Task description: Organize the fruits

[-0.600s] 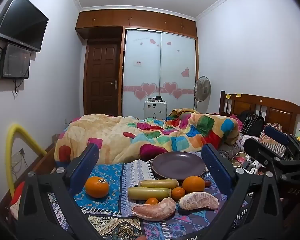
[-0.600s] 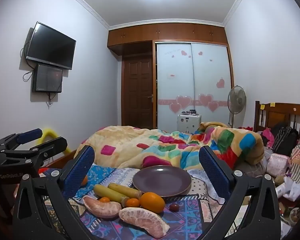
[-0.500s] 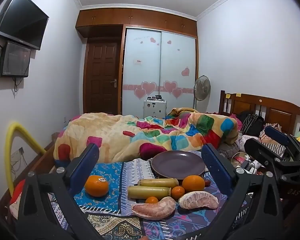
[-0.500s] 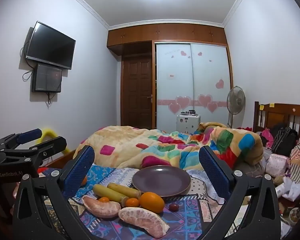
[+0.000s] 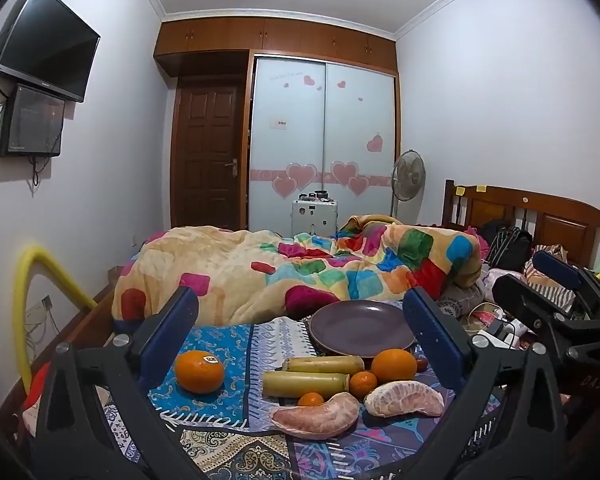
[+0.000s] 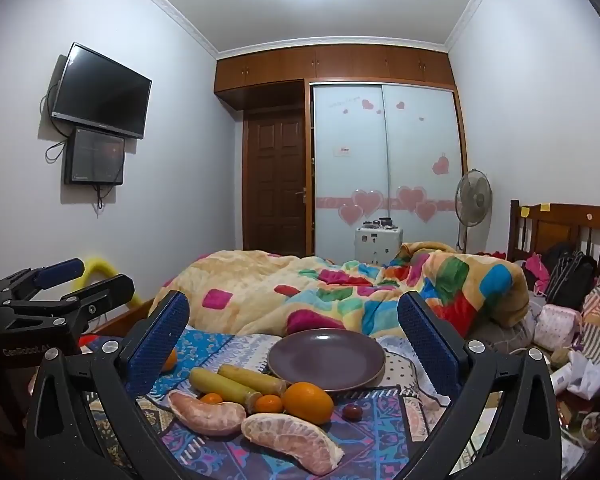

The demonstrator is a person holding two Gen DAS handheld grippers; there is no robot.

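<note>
A purple plate (image 5: pixel 362 327) (image 6: pixel 326 358) lies empty on a patterned cloth (image 5: pixel 220 344) on the bed. In front of it lie a big orange (image 5: pixel 393 365) (image 6: pixel 308 402), two yellow-green sugarcane pieces (image 5: pixel 305 383) (image 6: pixel 224 385), small tangerines (image 5: pixel 363 384) (image 6: pixel 269 404), two peeled pomelo segments (image 5: pixel 405 399) (image 6: pixel 292 438) and a small dark red fruit (image 6: pixel 352 411). A stickered orange (image 5: pixel 199 371) lies apart at the left. My left gripper (image 5: pixel 300 344) is open and empty above the fruit. My right gripper (image 6: pixel 292 344) is open and empty too.
A colourful quilt (image 5: pixel 300 268) is bunched up behind the plate. Bags and clutter (image 6: pixel 572 320) fill the right by the wooden headboard (image 5: pixel 540 216). A yellow foam tube (image 5: pixel 32 304) stands at the left wall. The other gripper shows at each view's edge (image 5: pixel 560 320) (image 6: pixel 48 304).
</note>
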